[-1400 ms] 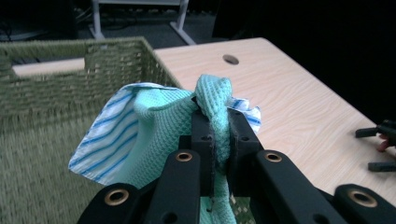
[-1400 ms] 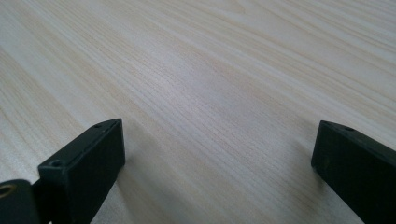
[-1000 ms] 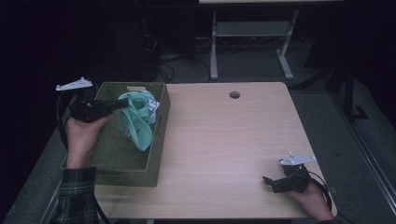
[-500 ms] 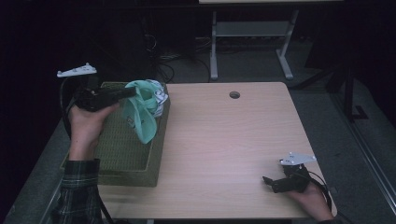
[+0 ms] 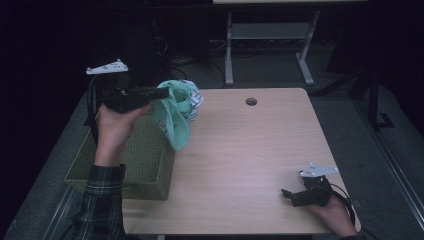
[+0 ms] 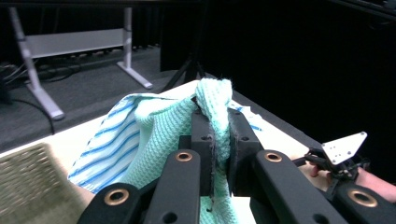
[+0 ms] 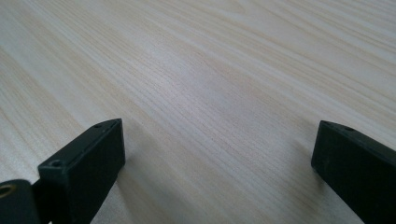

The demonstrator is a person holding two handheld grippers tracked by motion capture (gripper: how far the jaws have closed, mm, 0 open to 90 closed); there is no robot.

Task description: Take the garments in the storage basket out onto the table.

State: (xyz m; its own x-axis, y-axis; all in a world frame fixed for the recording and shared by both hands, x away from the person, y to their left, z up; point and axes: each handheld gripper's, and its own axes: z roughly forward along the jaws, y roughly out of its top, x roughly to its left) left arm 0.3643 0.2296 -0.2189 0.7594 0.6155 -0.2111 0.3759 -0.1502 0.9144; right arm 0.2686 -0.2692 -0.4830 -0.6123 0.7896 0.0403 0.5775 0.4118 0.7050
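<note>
My left gripper is shut on a mint green waffle-weave cloth, which hangs from it above the table's left edge. In the left gripper view the cloth is pinched between the two black jaws, with my left gripper closed on its bunched top. A white cloth with blue stripes hangs along with it, and its striped edge peeks out behind the green one. My right gripper rests near the table's front right corner, open, with only bare wood between its fingers.
An olive woven basket stands at the table's left side, below my left forearm. The light wooden table has a round cable hole near its far edge. A metal frame stands on the floor behind.
My left gripper has lifted the green cloth out of the basket and carried it up and to the right, toward the table. The right gripper has not moved.
</note>
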